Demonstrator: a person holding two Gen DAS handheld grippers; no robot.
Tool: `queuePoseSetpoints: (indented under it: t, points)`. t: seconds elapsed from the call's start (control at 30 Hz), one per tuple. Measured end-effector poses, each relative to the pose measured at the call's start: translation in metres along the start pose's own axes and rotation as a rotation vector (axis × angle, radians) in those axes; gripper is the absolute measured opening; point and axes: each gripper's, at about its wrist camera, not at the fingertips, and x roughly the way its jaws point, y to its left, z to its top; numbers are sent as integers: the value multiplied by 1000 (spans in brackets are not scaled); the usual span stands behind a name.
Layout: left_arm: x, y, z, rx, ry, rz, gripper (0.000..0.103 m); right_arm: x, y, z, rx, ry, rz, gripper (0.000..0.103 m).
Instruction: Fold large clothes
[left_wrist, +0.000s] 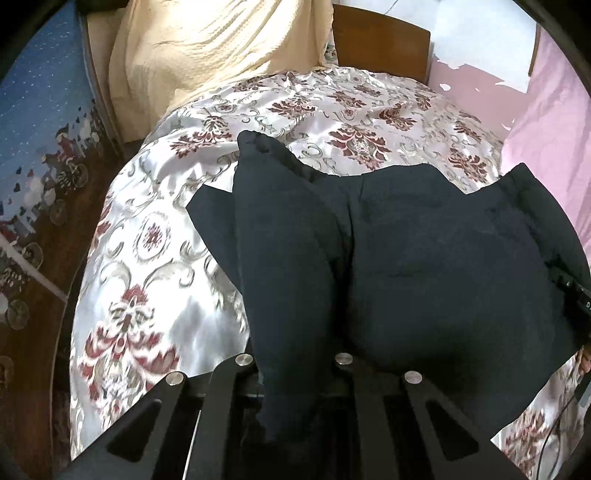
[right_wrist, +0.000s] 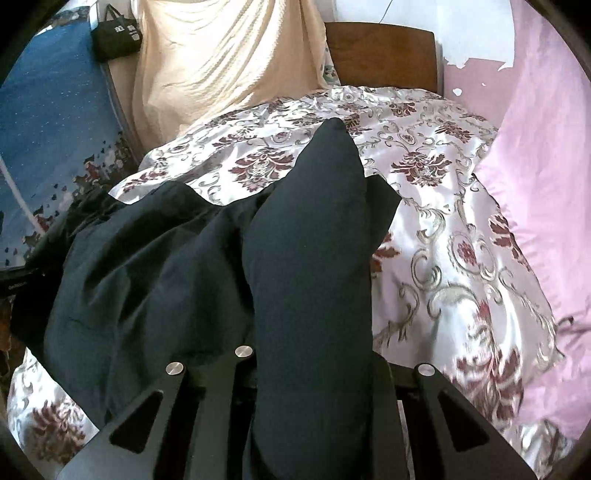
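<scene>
A large dark navy garment (left_wrist: 424, 251) hangs lifted over the bed, stretched between my two grippers. In the left wrist view its edge bunches into a thick fold that runs down between the fingers of my left gripper (left_wrist: 295, 354), which is shut on the cloth. In the right wrist view the garment (right_wrist: 147, 258) spreads away to the left, and another thick fold drapes over my right gripper (right_wrist: 314, 350), pinched between its fingers. The cloth hides the fingertips of both grippers.
A shiny floral bedspread (left_wrist: 155, 258) covers the bed below. A cream blanket (left_wrist: 207, 48) and a wooden headboard (left_wrist: 380, 40) stand at the far end. Pink cloth (right_wrist: 535, 166) lies along the right, blue patterned fabric (right_wrist: 48, 110) on the left, with a black bag (right_wrist: 116, 35) at the far left.
</scene>
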Motion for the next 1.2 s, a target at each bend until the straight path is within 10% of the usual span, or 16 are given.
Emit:
queuePoseSetpoints:
  t: [0.43, 0.73, 1.2]
  points:
    - [-4, -4, -102, 13, -23, 68, 12, -36, 0, -87, 5, -22, 15, 17]
    - [0, -1, -108, -12, -29, 74, 17, -25, -17, -105, 74, -37, 6, 26]
    - [13, 22, -126, -187, 22, 79, 79, -17, -25, -117, 142, 1, 5, 59]
